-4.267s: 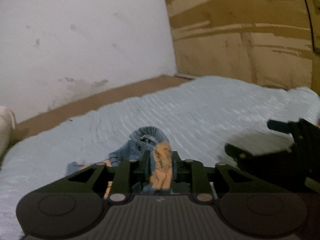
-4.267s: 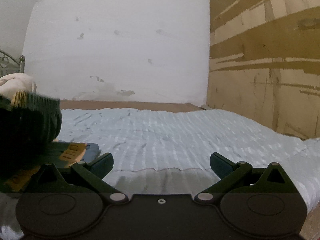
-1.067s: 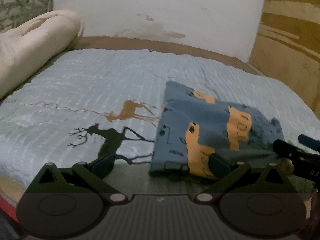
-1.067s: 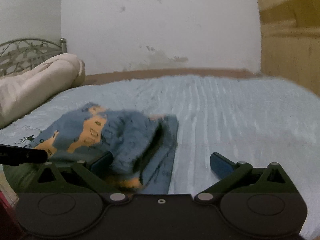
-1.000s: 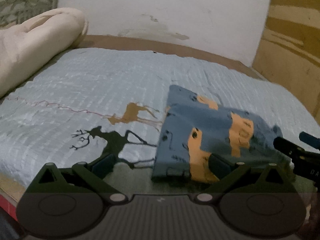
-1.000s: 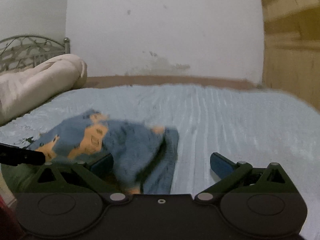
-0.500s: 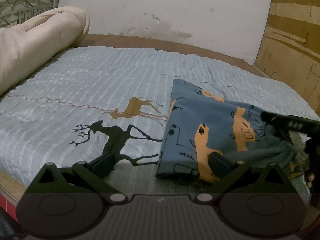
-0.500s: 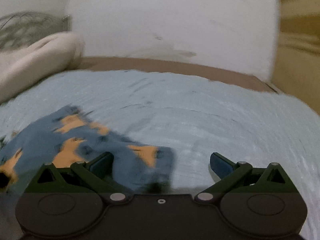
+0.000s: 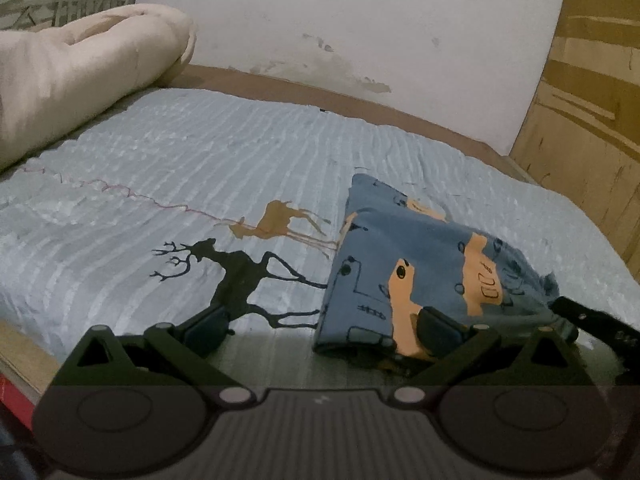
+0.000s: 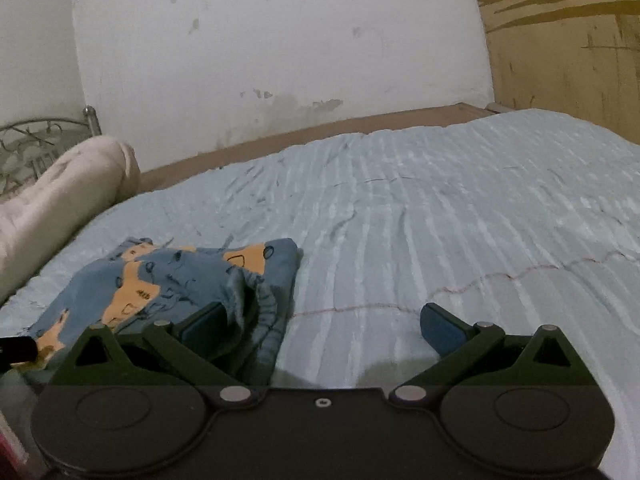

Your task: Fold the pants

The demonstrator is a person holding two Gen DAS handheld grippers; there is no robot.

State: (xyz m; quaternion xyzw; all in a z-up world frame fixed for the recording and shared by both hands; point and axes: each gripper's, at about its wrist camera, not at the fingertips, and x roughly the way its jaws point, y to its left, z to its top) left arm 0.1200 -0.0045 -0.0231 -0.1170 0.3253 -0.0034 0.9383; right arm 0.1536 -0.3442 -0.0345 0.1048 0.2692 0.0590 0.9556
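The left gripper (image 9: 322, 326) was spread wide and held nothing. The right gripper (image 10: 322, 322) was spread wide too, and it was empty as well. The pants (image 9: 420, 268), blue with orange shapes, lay folded in a small pile on the light blue bedspread (image 9: 160, 168), close to the near edge of the bed. From the left gripper, the pile lay ahead and to the right, partly behind its right finger. From the right gripper, the pants (image 10: 180, 276) lay ahead and to the left, partly behind its left finger. The pile stretched away from the near edge toward the wall. Both grippers looked about as near to it. One thick edge still puffed up on the right gripper's side, so that gripper was probably best placed to press it flat. Nothing stood in the way. Farther left lay a cream rolled blanket (image 9: 80, 68).
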